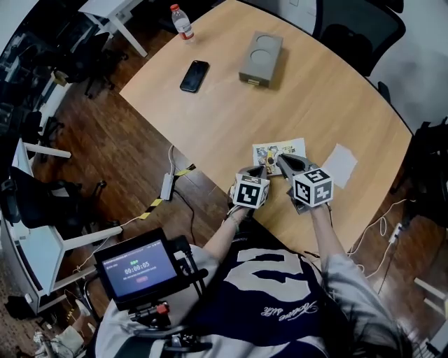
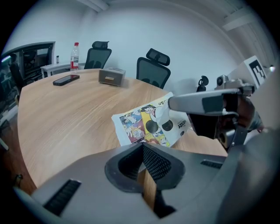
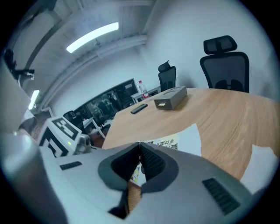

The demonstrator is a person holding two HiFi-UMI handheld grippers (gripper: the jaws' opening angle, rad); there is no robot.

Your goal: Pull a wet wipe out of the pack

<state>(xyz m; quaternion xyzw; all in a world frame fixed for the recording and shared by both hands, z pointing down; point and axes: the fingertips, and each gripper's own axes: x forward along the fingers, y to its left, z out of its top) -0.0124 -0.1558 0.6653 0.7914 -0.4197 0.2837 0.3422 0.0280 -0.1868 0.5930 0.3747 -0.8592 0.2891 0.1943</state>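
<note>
Two closed claws: left claw [image 2: 142, 145] empty, right claw [image 3: 140, 143] at one wipe pack [image 1: 294, 147]; one phone [image 1: 194, 75], one bottle [image 1: 182, 21].

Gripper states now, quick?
Left gripper: closed, tips at the wipe pack edge; grip unclear.
Right gripper: closed, over the wipe pack; grip unclear.

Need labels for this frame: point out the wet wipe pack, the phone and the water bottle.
wet wipe pack [image 1: 283, 148], head view, on its printed top face.
phone [image 1: 194, 75], head view, middle of its dark screen.
water bottle [image 1: 183, 23], head view, on its body below the red cap.
</note>
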